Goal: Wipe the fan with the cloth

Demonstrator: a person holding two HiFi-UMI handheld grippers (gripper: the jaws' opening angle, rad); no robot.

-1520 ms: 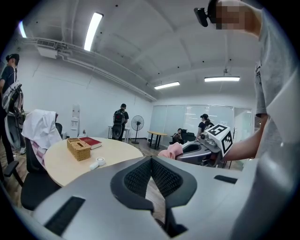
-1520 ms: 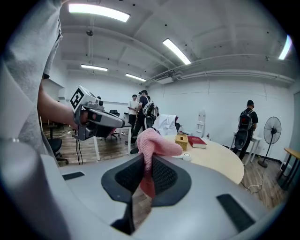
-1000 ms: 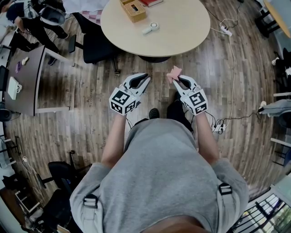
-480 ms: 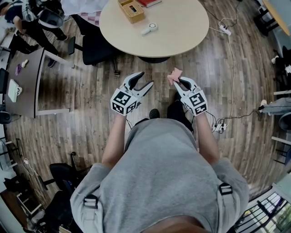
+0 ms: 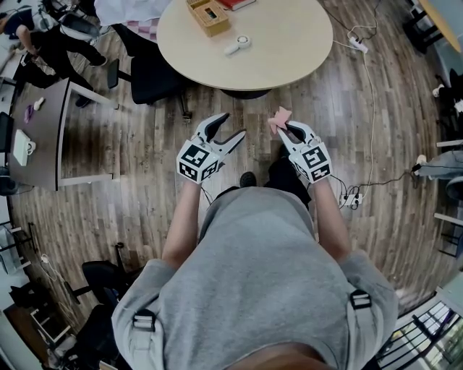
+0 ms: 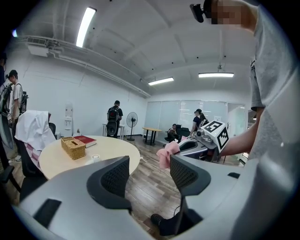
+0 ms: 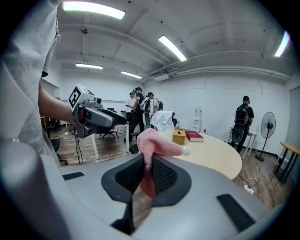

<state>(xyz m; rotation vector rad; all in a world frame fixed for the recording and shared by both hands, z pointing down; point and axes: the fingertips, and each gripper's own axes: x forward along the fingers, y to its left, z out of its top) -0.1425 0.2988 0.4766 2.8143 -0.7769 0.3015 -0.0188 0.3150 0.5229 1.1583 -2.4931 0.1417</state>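
A small white round-headed hand fan (image 5: pixel 239 45) lies on the round beige table (image 5: pixel 289 43), well ahead of both grippers. It also shows small in the left gripper view (image 6: pixel 96 158) and the right gripper view (image 7: pixel 185 150). My right gripper (image 5: pixel 286 126) is shut on a pink cloth (image 5: pixel 278 117), which bunches above its jaws (image 7: pixel 157 143). My left gripper (image 5: pixel 233 124) is held over the wooden floor beside it. Its jaws have just been opening and stand apart with nothing between them (image 6: pixel 147 171). Neither gripper is near the fan.
A wicker box (image 5: pixel 211 16) and a red book (image 5: pixel 239 3) sit at the table's far side. A black chair (image 5: pixel 148 69) stands left of the table, a grey desk (image 5: pixel 43 123) further left. A power strip (image 5: pixel 351 199) and cables lie on the floor at right. A pedestal fan (image 7: pixel 268 123) and people stand far off.
The left gripper's jaws have gone from shut to wide apart. Both hands have stayed in place, and the right gripper still grips the pink cloth.
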